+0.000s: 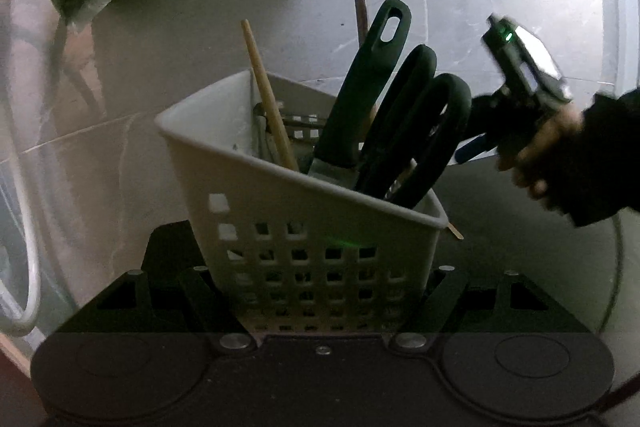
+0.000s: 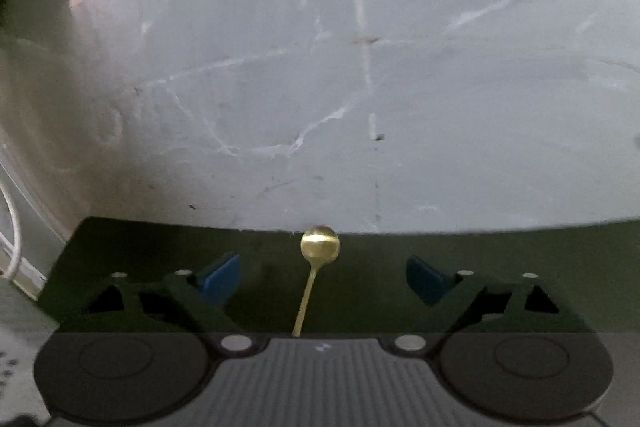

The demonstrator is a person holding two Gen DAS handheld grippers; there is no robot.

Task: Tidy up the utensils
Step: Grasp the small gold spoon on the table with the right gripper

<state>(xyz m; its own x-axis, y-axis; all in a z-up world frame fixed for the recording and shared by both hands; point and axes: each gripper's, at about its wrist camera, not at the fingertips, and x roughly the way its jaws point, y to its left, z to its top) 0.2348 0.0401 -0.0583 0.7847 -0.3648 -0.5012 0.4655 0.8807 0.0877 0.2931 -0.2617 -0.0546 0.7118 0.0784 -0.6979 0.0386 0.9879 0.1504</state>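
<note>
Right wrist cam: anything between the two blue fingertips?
Yes. A gold spoon lies on the dark mat, centred between the blue fingertips of the right gripper, touching neither.

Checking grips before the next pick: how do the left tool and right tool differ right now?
The left tool is shut on the white utensil basket; the right tool stands open, holding nothing. The basket fills the left tool's gap; a gold spoon lies untouched between the right tool's blue pads. Both point downward.

Both views are dim and grey-toned; fisheye bending curves the edges, with black corners; the person's dark-sleeved right hand [image 1: 560,147] smears with motion blur; soft glare lies on the grey marbled wall [image 2: 320,27]; shadows are weak.
</note>
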